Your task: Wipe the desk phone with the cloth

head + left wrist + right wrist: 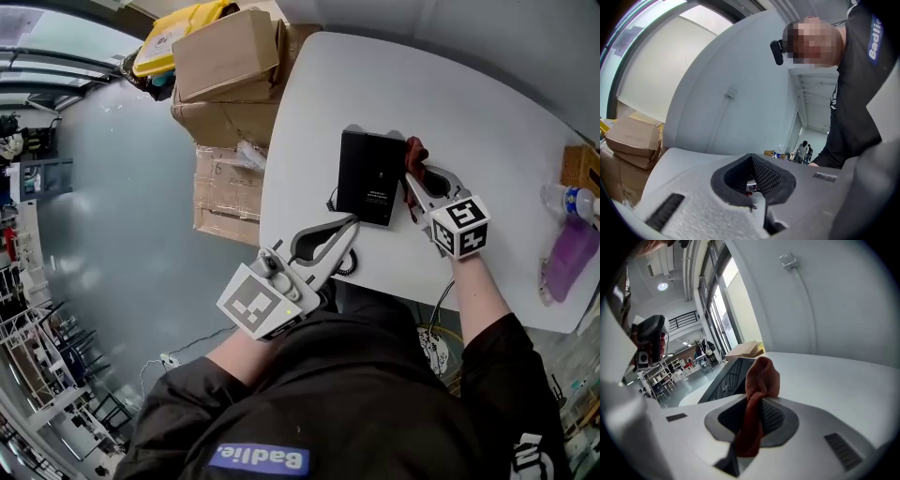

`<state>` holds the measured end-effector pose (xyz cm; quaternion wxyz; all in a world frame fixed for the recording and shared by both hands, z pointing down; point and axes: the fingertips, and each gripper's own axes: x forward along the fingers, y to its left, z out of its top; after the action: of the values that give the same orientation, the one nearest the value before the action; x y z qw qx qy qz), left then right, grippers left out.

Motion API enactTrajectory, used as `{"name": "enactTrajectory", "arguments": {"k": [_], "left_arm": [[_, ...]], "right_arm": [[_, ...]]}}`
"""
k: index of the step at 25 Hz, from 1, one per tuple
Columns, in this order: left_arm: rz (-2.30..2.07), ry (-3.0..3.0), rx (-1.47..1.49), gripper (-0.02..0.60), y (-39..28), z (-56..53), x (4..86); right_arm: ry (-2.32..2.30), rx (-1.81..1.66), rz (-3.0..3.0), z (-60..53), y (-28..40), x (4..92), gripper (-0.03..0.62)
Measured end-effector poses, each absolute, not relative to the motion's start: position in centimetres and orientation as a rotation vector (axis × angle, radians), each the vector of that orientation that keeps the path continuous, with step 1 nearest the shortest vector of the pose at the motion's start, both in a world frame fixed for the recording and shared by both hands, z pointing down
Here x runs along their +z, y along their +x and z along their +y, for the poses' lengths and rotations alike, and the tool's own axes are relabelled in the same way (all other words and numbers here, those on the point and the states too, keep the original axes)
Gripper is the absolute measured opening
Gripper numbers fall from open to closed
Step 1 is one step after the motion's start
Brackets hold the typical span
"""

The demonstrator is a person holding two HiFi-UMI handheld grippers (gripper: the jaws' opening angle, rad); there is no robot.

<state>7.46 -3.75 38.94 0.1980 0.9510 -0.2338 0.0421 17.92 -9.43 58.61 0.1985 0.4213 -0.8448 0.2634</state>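
Note:
The black desk phone (pixel 369 176) lies on the white table (pixel 469 103) near its front edge; it shows as a dark slab (pixel 723 376) in the right gripper view. My right gripper (pixel 413 181) sits at the phone's right side, shut on a reddish-brown cloth (pixel 415 150). That cloth (pixel 759 380) stands up bunched between the jaws of the right gripper (pixel 753 414). The left gripper (pixel 348 230) is at the phone's front left corner, shut with nothing seen in it. Its own view tilts up over the left gripper (pixel 752 190) toward the wall and does not show the phone.
Cardboard boxes (pixel 232 66) and a yellow item (pixel 176 30) are stacked off the table's left edge. A water bottle (pixel 568 199), a purple item (pixel 570 253) and a small box (pixel 583 167) sit at the table's right end. A coiled cord (pixel 348 263) hangs at the front edge.

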Motion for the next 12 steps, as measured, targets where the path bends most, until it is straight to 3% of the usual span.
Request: {"name": "enactTrajectory", "arguments": {"k": [12], "left_arm": [[-0.508, 2.683, 0.105, 0.015, 6.2, -1.7, 38.8]], "right_arm": [[1.109, 0.629, -2.238, -3.0, 15.6, 60.0, 0.071]]}}
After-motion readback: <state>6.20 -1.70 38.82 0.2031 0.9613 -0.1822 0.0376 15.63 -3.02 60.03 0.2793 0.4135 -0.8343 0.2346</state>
